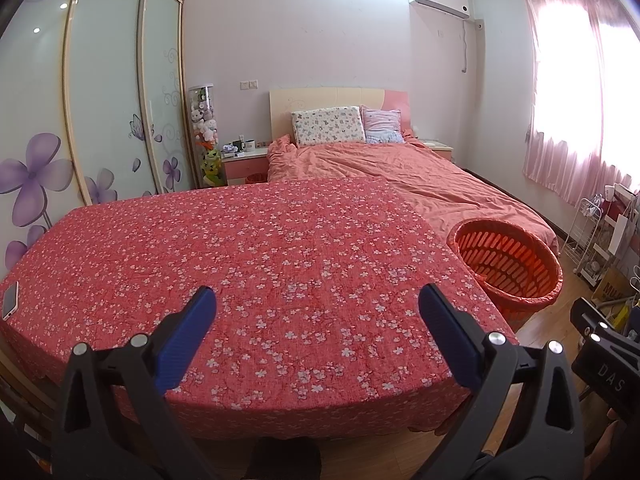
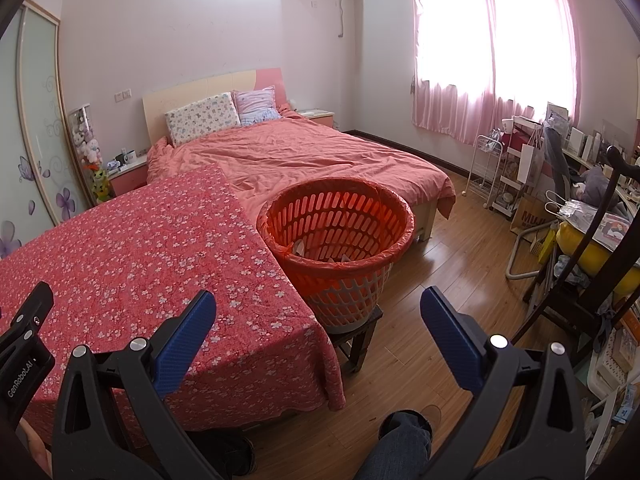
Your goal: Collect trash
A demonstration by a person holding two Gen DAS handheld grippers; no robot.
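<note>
A slotted basket lined with an orange bag point(image 2: 336, 236) stands on a low dark stool point(image 2: 358, 342) at the right edge of a table covered in a red floral cloth point(image 2: 132, 256). White scraps lie at the basket's bottom. It also shows in the left wrist view point(image 1: 506, 260). My left gripper point(image 1: 316, 308) is open and empty above the cloth point(image 1: 256, 264). My right gripper point(image 2: 318, 312) is open and empty, in front of the basket. No loose trash shows on the cloth.
A phone point(image 1: 10, 300) lies at the table's left edge. A bed with a pink cover point(image 2: 304, 156) stands behind the table. A white cart point(image 2: 486, 172), chair and cluttered desk point(image 2: 592, 184) line the right wall. Wardrobe doors point(image 1: 104, 92) stand on the left.
</note>
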